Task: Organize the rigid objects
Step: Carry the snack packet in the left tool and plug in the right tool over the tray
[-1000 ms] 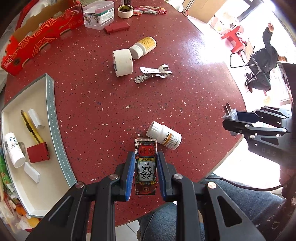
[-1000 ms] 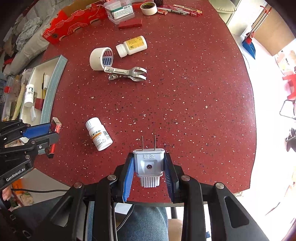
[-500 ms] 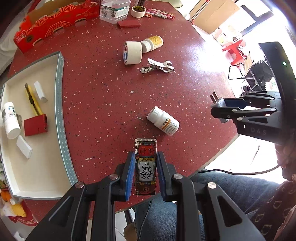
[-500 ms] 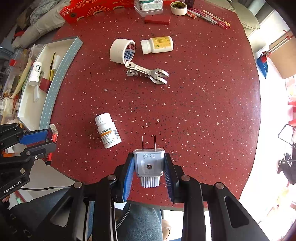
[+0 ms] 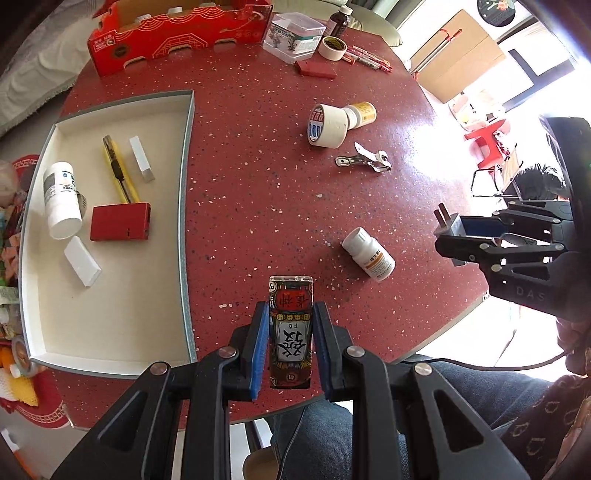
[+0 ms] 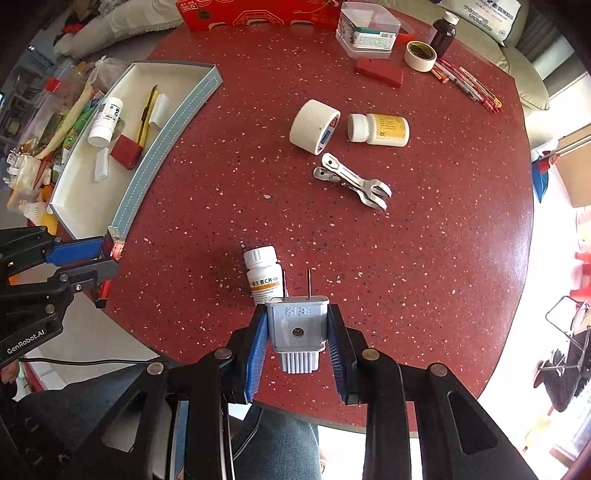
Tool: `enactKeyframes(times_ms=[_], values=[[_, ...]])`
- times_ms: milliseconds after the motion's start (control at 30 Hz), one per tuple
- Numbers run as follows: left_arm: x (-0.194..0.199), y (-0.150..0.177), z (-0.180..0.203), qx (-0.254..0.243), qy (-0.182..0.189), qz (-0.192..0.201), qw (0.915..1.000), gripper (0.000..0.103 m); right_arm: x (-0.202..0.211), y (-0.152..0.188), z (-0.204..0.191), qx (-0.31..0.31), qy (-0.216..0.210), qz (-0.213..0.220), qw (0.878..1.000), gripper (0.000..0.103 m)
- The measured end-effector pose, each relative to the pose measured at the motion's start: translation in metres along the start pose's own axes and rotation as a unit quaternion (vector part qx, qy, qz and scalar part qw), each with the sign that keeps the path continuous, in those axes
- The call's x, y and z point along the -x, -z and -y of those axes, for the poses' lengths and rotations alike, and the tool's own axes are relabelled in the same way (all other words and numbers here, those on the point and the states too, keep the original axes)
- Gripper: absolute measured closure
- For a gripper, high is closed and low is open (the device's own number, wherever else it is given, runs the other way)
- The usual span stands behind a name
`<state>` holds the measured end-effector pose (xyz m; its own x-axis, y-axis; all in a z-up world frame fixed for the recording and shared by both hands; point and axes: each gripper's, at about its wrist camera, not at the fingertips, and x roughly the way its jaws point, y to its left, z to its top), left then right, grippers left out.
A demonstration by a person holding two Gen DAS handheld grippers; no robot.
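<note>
A round, dark-red speckled tabletop (image 5: 258, 192) fills both views, with bright window glare and a cardboard carton beyond its far edge and a person's denim-clad legs under the near edge.

The left gripper (image 5: 290, 347) points steeply down over the near rim, its blue pads clenched on a small clear rectangular box with a red-and-black printed label (image 5: 291, 325), held upright between the fingers. To the left of these fingers lies a shallow white tray with a grey-blue rim (image 5: 186, 206); inside it are a white plastic bottle (image 5: 59, 201), a yellow utility knife (image 5: 118, 170), a flat red box (image 5: 121, 223) and two white blocks. Ahead and right of the fingers a white pill bottle with an orange label (image 5: 369, 253) lies on its side. Further ahead are a roll of white tape (image 5: 328, 125), touching a yellow-labelled white bottle (image 5: 362, 114), and a bright metal clamp (image 5: 364, 159) just beside them.

The right gripper (image 6: 297, 339) points straight down, its blue pads grasping a grey two-pin plug adapter (image 6: 297, 325) by its sides, pins aimed forward. The orange-labelled bottle sits just ahead of those pins, partly behind them. The left gripper shows at the left edge of this view, near the tray's near corner.

At the table's far side stand a red printed cardboard box (image 5: 177, 33), a clear lidded plastic container (image 5: 295, 35), a smaller tape roll (image 5: 332, 48) and several red pens (image 5: 367, 61).
</note>
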<state>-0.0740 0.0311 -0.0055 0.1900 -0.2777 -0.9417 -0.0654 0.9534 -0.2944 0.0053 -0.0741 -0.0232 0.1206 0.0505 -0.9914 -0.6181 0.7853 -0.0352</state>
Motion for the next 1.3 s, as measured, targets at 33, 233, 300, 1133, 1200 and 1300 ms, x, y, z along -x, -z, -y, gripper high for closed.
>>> enactKeyframes(times_ms=[33, 233, 300, 1133, 1200, 1300], values=[[0.002, 0.0, -0.003, 0.003, 0.0, 0.005, 1.0, 0.078, 0.0, -0.002, -0.003, 0.005, 0.0, 0.0, 1.0, 0.071], [0.01, 0.0, -0.019, 0.019, -0.005, 0.023, 0.9995, 0.078, 0.004, -0.013, -0.021, 0.026, 0.007, 0.003, 1.0, 0.071], [0.013, 0.002, -0.025, 0.027, -0.005, 0.029, 0.9992, 0.078, 0.006, -0.017, -0.025, 0.031, 0.008, 0.006, 0.999, 0.071], [0.03, 0.029, -0.096, 0.131, -0.012, 0.073, 0.9886, 0.078, 0.016, -0.064, -0.113, 0.169, 0.014, 0.018, 0.985, 0.071], [0.031, 0.028, -0.099, 0.132, -0.014, 0.074, 0.9883, 0.078, 0.017, -0.067, -0.117, 0.175, 0.014, 0.019, 0.984, 0.071], [0.031, 0.025, -0.103, 0.133, -0.016, 0.075, 0.9881, 0.078, 0.018, -0.071, -0.121, 0.181, 0.012, 0.02, 0.983, 0.071]])
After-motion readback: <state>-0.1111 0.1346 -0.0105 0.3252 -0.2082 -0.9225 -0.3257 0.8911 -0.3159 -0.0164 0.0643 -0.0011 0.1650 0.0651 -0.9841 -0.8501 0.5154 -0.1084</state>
